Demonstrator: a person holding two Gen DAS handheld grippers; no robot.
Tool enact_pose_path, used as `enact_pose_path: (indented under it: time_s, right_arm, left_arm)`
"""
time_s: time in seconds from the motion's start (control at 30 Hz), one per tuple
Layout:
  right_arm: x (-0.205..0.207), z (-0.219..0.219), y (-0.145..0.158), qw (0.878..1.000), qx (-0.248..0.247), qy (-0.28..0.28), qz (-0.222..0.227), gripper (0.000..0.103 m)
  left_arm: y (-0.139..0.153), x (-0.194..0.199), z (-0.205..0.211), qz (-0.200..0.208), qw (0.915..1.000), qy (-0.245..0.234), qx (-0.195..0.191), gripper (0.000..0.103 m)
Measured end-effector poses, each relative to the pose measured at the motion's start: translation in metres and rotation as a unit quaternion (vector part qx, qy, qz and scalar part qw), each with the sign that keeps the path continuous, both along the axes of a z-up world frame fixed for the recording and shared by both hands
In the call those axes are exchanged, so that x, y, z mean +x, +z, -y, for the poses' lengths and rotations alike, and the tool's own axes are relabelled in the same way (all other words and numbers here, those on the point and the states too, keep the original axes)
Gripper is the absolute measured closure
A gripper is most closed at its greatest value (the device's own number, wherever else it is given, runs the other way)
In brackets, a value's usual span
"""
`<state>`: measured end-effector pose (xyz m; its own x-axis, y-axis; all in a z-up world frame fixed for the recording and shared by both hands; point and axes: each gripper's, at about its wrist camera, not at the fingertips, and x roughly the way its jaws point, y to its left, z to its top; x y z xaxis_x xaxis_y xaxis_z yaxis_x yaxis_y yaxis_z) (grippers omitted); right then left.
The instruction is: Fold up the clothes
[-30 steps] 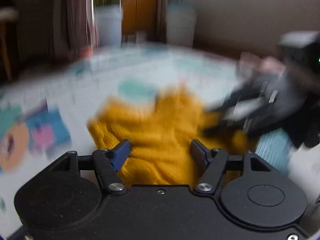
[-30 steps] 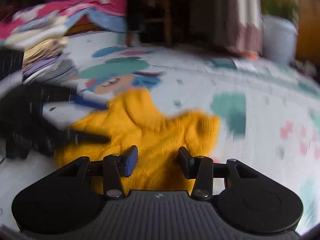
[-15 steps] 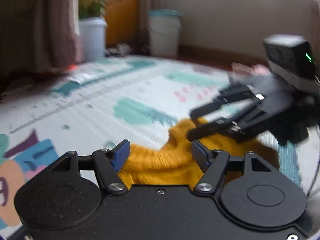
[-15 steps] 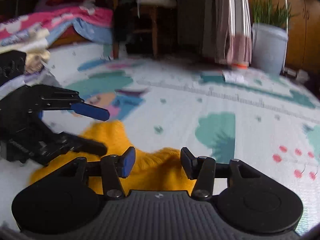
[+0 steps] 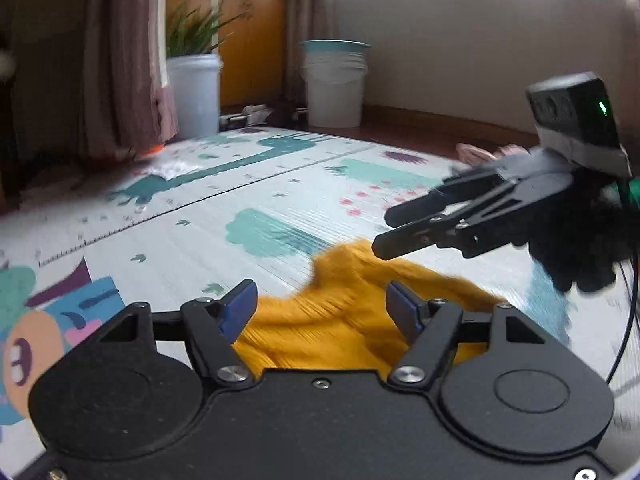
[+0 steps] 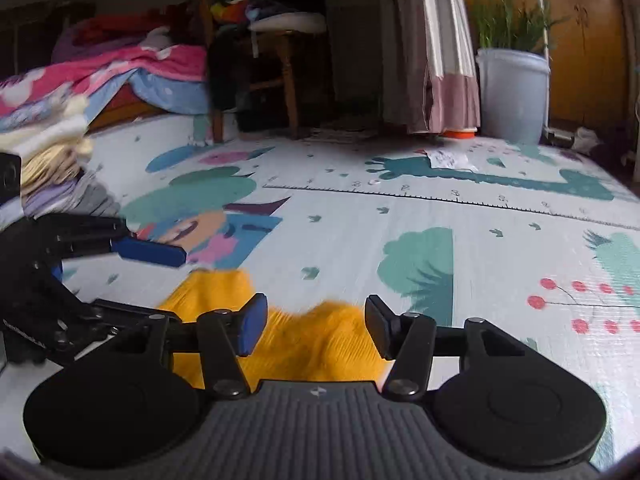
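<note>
A mustard-yellow knitted sweater (image 5: pixel 340 312) lies crumpled on the patterned play mat (image 5: pixel 240 200); it also shows in the right wrist view (image 6: pixel 316 340). My left gripper (image 5: pixel 322 306) is open and empty just above the sweater's near part. My right gripper (image 6: pixel 314 320) is open and empty over the sweater's other side. The right gripper shows in the left wrist view (image 5: pixel 404 228), jaws apart, above the sweater's far edge. The left gripper shows in the right wrist view (image 6: pixel 132 276), jaws apart.
A pile of folded clothes (image 6: pixel 52 160) sits at the mat's left. A wooden chair (image 6: pixel 280 60), a curtain (image 6: pixel 432 48), a white planter (image 5: pixel 194 92) and stacked buckets (image 5: pixel 336 84) stand beyond the mat. A paper scrap (image 6: pixel 446 159) lies on the mat.
Both grippers have pulled back and tilted up from the sweater, so more mat and room show. Both stay open. The sweater now sits lower in both views.
</note>
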<state>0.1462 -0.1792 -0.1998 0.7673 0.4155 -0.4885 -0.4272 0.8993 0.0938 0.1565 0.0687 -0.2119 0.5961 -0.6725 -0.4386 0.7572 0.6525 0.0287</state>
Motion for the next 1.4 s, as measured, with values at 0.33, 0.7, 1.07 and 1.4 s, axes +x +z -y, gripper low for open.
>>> enact_pose_path:
  time_s: [0.33,0.7,1.07,1.4]
  right_arm:
    - [-0.055,-0.009,-0.044,0.999,-0.007,0.021,-0.046,0.054]
    - [-0.004,-0.018,-0.002,0.998,-0.055,0.025,0.023,0.058]
    - [0.009,-0.015,-0.046,0.999,-0.041,0.012,-0.033,0.052]
    - [-0.005,0.038,-0.031,0.961,0.188,-0.128,-0.156,0.025]
  left_arm:
    - [-0.051,-0.026,0.009,-0.029,0.9955,-0.053,0.072,0.038]
    - [0.007,0.035,0.005,0.002,0.9992,-0.036,0.016,0.037]
    - [-0.023,0.044,0.017,-0.052,0.9975,-0.013,0.045,0.035]
    - [-0.039,0.034,-0.066,-0.277,0.9155,0.199,-0.214,0.028]
